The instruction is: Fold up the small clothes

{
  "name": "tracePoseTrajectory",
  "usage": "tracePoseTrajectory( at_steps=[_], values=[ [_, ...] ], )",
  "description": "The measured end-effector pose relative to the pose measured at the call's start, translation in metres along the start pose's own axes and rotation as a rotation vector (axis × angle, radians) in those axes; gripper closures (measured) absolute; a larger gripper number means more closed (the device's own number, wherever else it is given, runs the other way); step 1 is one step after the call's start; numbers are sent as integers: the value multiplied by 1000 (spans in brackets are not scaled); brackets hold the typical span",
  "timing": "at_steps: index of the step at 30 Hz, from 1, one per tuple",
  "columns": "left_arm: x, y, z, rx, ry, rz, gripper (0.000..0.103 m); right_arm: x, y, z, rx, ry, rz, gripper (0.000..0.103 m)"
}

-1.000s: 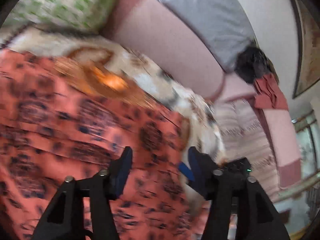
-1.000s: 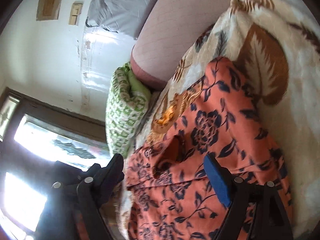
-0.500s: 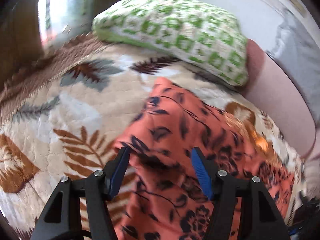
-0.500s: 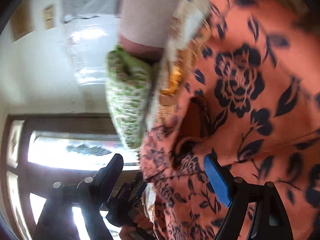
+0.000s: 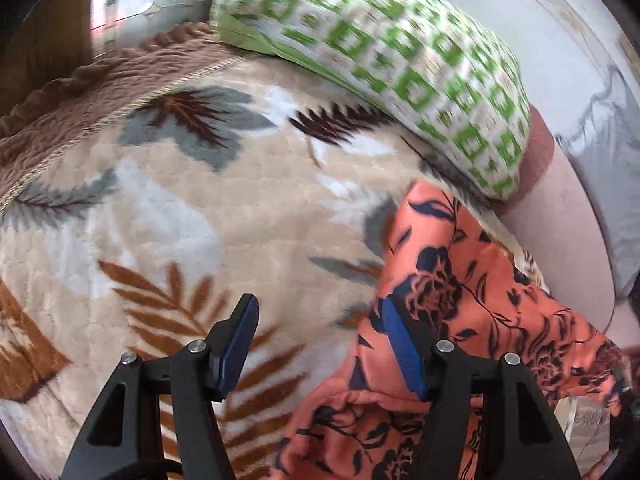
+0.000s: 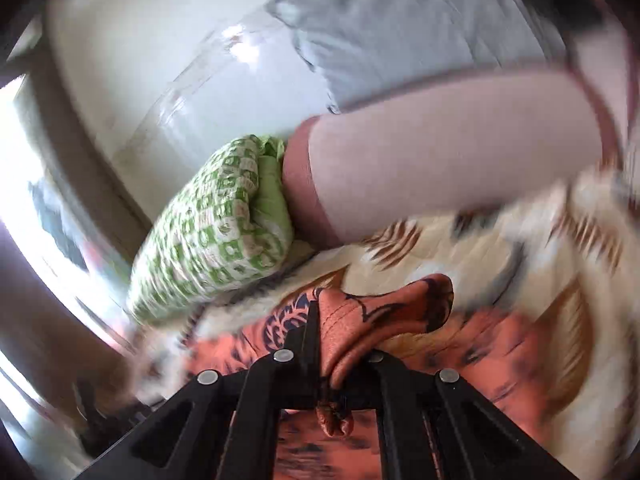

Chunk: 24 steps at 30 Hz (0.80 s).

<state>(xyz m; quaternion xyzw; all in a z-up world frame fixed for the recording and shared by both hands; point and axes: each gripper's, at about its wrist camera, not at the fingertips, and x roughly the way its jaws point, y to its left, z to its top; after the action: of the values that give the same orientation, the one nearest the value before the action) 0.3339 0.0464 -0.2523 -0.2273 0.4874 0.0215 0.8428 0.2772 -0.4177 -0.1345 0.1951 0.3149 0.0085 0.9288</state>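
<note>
A big soft blanket (image 5: 168,208) with brown and gray leaves covers the bed. An orange cloth (image 5: 472,304) with dark blue flowers lies on it, toward the right side in the left camera's view. Behind the cloth sits a green and white pillow (image 5: 400,60), and next to that a long pink bolster (image 6: 440,152) runs along the back. A gray pillow (image 6: 420,28) leans on the white wall (image 6: 160,48) above the bolster. Bright light comes in from a window (image 6: 16,184) on the left side of the right camera's view. The left gripper (image 5: 318,344) hangs over the blanket with its jaws wide apart, and its right finger is over the edge of the orange cloth. The right gripper (image 6: 340,344) has its jaws squeezed tight on a bunched fold of the orange cloth. No words or labels can be read anywhere.
</note>
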Motion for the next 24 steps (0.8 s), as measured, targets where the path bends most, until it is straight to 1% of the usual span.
tracePoseTrajectory(
  at_steps=[1,3,4,5,6,7,8,10,11,13,15,18,20,21,24],
  values=[
    [4,-5,-1,13,7,3,38,8,-13,-4,-15,73,-16,97],
    [11,-17,-7,50,25,6,38,25,-48,-22,27,188,-122,97],
    [13,-22,-10,70,34,5,38,30,-70,-33,67,234,-172,97],
    [14,-28,-13,92,38,6,38,28,-91,-42,137,244,-190,97],
    [15,-33,-16,119,36,15,38,24,-109,-49,220,242,-167,95],
    [17,-38,-18,146,33,32,35,20,-125,-57,304,244,-125,93],
    [18,-40,-20,163,33,49,33,20,-134,-65,361,266,-100,93],
    [24,-42,-24,198,43,98,32,22,-144,-79,423,343,-81,92],
    [26,-42,-24,204,50,109,32,22,-146,-81,444,371,-66,92],
    [27,-39,-25,195,52,104,31,18,-149,-75,450,377,-47,91],
    [26,-40,-24,200,52,109,31,6,-153,-63,411,349,-74,90],
    [29,-42,-25,224,55,138,30,-5,-148,-46,357,324,-108,88],
    [29,-43,-24,227,58,142,30,-7,-148,-41,361,338,-74,88],
    [29,-42,-24,226,59,140,30,0,-150,-38,381,349,-53,88],
    [28,-40,-23,221,66,131,30,5,-168,-49,512,406,65,88]
  ],
)
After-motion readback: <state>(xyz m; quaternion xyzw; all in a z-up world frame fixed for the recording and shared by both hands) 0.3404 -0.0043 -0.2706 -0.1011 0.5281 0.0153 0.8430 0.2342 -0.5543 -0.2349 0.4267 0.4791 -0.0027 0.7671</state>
